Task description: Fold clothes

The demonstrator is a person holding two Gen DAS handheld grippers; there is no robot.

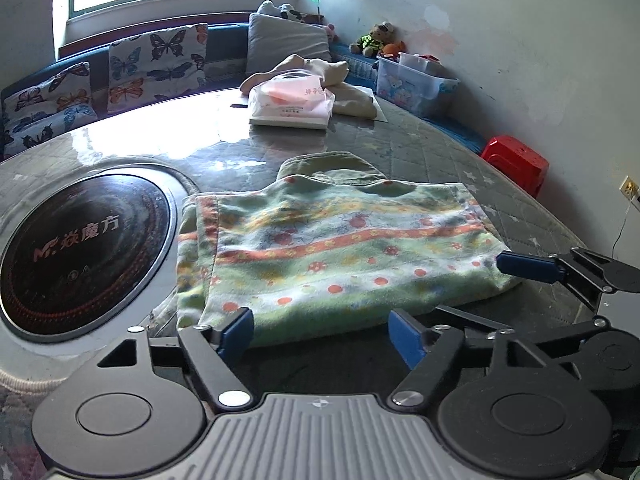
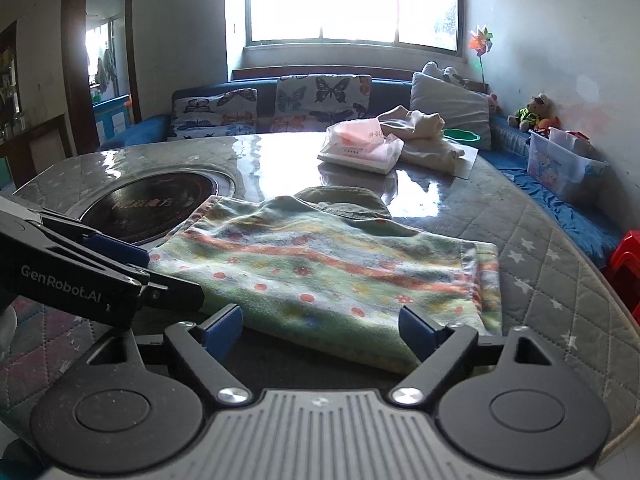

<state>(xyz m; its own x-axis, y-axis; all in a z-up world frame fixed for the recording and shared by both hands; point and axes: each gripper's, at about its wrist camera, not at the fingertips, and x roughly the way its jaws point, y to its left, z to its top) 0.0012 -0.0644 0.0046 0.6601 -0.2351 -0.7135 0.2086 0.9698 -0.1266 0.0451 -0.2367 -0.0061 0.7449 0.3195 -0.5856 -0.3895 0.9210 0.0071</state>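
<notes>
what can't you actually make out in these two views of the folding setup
- Olive garment: mostly covered by the patterned garment in both views, so its type is unclear.
- Patterned garment's near edge: hidden behind the left gripper and right gripper.
- Bag lettering: too small to read.
- Window: blown out, nothing outside visible.
- Red stool: cut by the right wrist frame edge.

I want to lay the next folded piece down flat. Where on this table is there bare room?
Free: the glossy strip between the folded green flowered cloth and the white plastic bag, and the grey quilted cover on the cloth's right. Crowded: the black round cooktop beside the cloth's left edge, and the far side, with the beige clothes.
</notes>
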